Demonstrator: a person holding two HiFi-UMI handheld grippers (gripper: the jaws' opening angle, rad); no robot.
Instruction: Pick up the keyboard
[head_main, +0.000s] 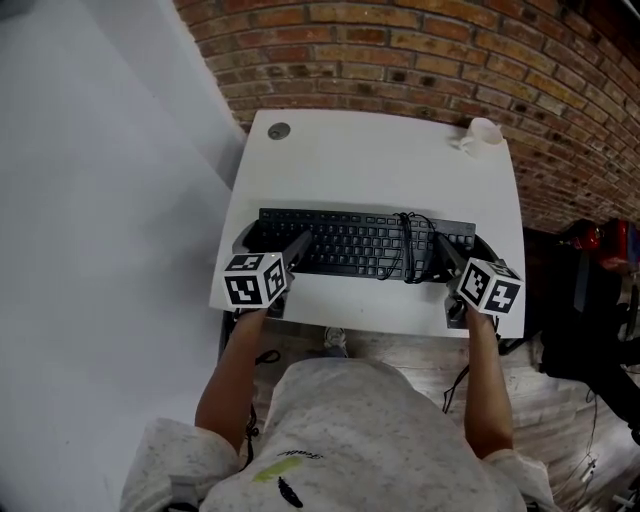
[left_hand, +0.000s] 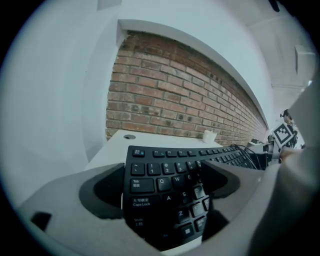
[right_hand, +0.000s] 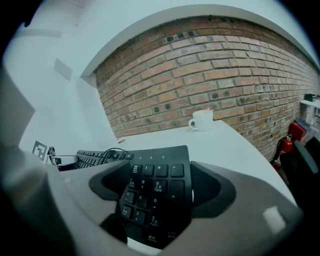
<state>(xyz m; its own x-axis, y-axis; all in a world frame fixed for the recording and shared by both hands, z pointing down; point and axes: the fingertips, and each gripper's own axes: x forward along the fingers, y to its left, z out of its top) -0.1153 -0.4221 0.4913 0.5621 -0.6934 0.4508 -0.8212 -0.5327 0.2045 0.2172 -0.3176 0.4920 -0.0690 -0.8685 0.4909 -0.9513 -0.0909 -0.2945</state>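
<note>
A black keyboard (head_main: 365, 243) lies crosswise over the near half of the white table (head_main: 370, 160), its cable (head_main: 408, 245) coiled on the keys. My left gripper (head_main: 272, 242) is closed on the keyboard's left end. In the left gripper view the Tab and Caps Lock keys (left_hand: 142, 192) sit between the pads of that gripper (left_hand: 165, 185), and the board tilts above the tabletop. My right gripper (head_main: 465, 250) is closed on the right end. In the right gripper view the number pad (right_hand: 155, 172) fills the gap of that gripper (right_hand: 160, 187), each pad against it.
A white mug (head_main: 483, 132) stands at the far right corner of the table, and a round cable hole (head_main: 278, 130) sits at the far left. A brick wall (head_main: 420, 60) runs behind. A red fire extinguisher (head_main: 600, 238) and dark gear stand right of the table.
</note>
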